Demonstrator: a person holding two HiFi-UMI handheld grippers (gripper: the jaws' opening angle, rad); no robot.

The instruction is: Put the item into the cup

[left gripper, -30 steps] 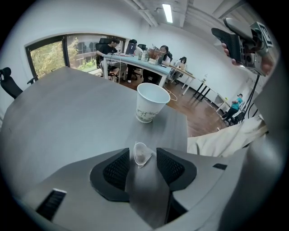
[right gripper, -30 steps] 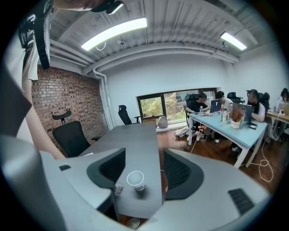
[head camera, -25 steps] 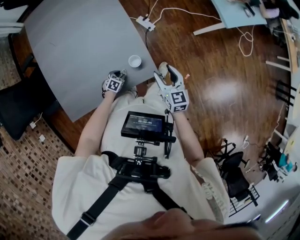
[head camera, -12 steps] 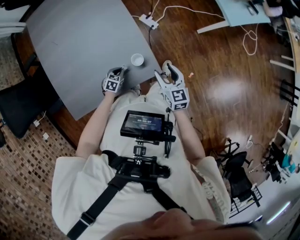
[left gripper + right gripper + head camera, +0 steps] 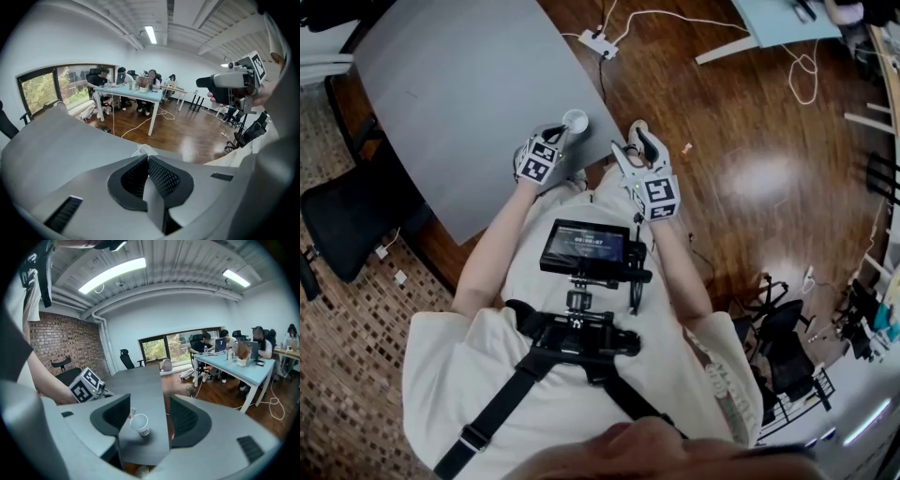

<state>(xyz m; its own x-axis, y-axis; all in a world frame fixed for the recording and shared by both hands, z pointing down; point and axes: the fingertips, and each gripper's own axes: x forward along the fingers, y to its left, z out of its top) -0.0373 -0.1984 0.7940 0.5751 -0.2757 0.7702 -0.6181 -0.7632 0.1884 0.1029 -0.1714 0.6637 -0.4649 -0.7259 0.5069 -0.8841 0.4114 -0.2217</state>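
The left hand-held gripper (image 5: 559, 133) is clenched, its two jaws pressed flat together, and a small pale item (image 5: 142, 151) shows right at their tips, seemingly nipped there; it is too small to make out what it is. This hand-held gripper hangs tilted downward over the near corner of the grey bench (image 5: 459, 103), with its tips just beside the rim of the white paper cup (image 5: 575, 119). The cup stands upright on the bench close to that corner, mouth open and with some dark print low on its side. From the right gripper view, the same pale bit appears at the cup's left edge, level with the rim and not inside the cup. The right hand-held gripper (image 5: 636, 136) is released, its jaws standing well apart with nothing between the pads. It is held off the bench's corner above the wooden floor (image 5: 741, 122), aimed at the cup but apart from it.
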